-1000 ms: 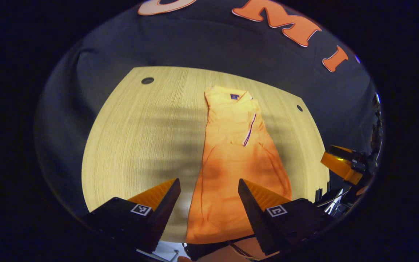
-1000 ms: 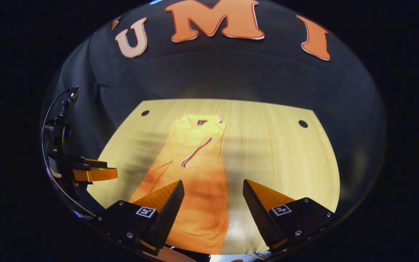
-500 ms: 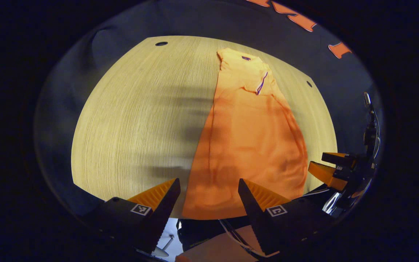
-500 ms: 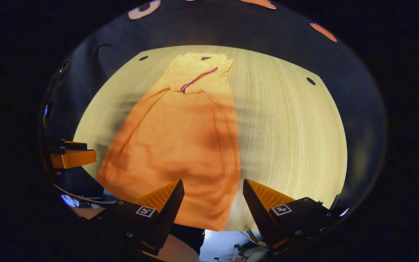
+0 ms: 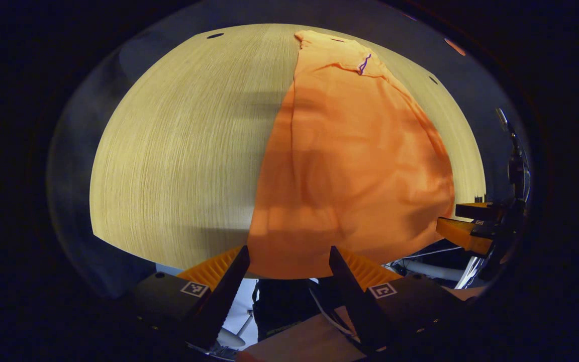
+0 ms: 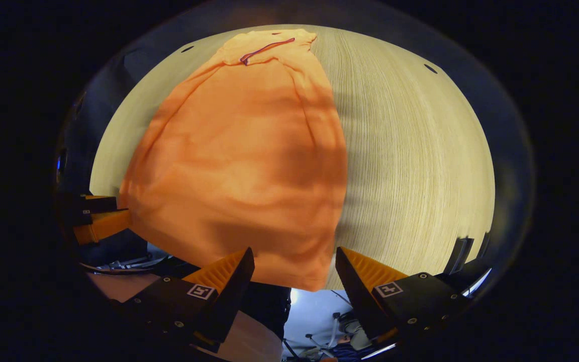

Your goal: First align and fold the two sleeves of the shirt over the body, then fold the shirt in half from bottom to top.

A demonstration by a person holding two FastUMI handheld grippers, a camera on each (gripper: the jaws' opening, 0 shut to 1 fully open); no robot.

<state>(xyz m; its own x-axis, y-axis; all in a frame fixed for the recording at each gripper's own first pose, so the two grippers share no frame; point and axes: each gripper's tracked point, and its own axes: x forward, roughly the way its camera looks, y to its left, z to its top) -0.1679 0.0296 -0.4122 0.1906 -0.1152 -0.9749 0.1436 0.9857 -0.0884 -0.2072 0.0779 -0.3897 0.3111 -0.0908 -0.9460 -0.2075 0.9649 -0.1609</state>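
Note:
An orange shirt (image 5: 350, 161) lies lengthwise on the wooden table (image 5: 179, 151), collar at the far end and both sleeves folded over the body. Its bottom hem hangs a little past the table's near edge. My left gripper (image 5: 288, 257) is open, its fingers on either side of the hem's left corner. In the right gripper view the shirt (image 6: 239, 151) spreads from the collar down to the hem, and my right gripper (image 6: 294, 259) is open around the hem's right corner. The other gripper appears at the right edge of the left gripper view (image 5: 463, 226) and at the left edge of the right gripper view (image 6: 98, 221).
The table (image 6: 410, 151) has small round holes near its far corners (image 6: 430, 68). The near table edge runs just under both grippers, with floor, cables and a chair base showing below it.
Both grippers have dropped and moved in toward the shirt's bottom hem, which now sits between each pair of fingers. The shirt itself has not moved, and both grippers stay open.

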